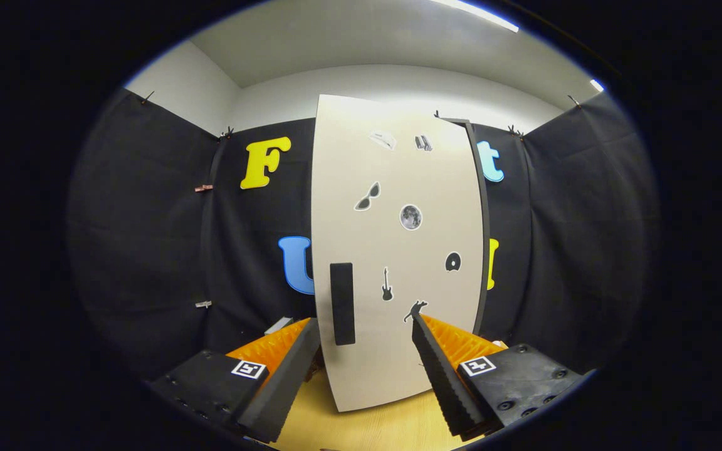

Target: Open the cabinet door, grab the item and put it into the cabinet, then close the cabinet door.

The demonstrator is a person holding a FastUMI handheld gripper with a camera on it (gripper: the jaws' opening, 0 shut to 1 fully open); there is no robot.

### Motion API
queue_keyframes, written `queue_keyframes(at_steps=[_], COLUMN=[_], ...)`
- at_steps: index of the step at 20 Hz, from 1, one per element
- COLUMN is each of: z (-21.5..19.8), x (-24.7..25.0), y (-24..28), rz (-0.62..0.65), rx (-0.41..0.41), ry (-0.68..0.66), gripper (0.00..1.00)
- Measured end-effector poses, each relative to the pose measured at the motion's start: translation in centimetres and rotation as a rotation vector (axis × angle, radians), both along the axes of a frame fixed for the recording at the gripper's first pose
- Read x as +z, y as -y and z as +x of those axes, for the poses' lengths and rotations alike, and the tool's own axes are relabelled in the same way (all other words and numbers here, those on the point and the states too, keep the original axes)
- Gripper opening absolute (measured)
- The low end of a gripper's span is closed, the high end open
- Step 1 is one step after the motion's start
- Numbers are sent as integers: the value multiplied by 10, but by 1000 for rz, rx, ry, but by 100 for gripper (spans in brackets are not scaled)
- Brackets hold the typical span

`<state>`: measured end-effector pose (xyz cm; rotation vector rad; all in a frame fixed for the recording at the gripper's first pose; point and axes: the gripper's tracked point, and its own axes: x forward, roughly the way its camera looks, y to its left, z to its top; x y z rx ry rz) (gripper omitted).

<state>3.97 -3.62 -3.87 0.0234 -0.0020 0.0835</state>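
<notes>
The cabinet's door [398,250], with its handle [342,304] at the left, stands shut or nearly so just beyond the gripper [366,335], whose fingers are spread and hold nothing, which fits either before opening or after closing, with the item's place not told.
</notes>
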Motion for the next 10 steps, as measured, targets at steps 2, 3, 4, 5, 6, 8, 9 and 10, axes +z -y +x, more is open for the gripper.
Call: queue_keyframes(at_steps=[2, 3, 4, 5, 6, 8, 9, 10], z=[-2, -2, -2, -2, -2, -3, -3, -3], x=[2, 3, 4, 5, 4, 4, 4, 5], y=[-3, -5, -7, -7, -8, -7, -6, -6], rz=[-8, -8, -8, -10, -13, -22, -24, -24], rx=[7, 11, 14, 14, 12, 3, -1, -5], ry=[5, 9, 10, 12, 14, 13, 13, 16], gripper=[96, 96, 96, 96, 96, 96, 96, 96])
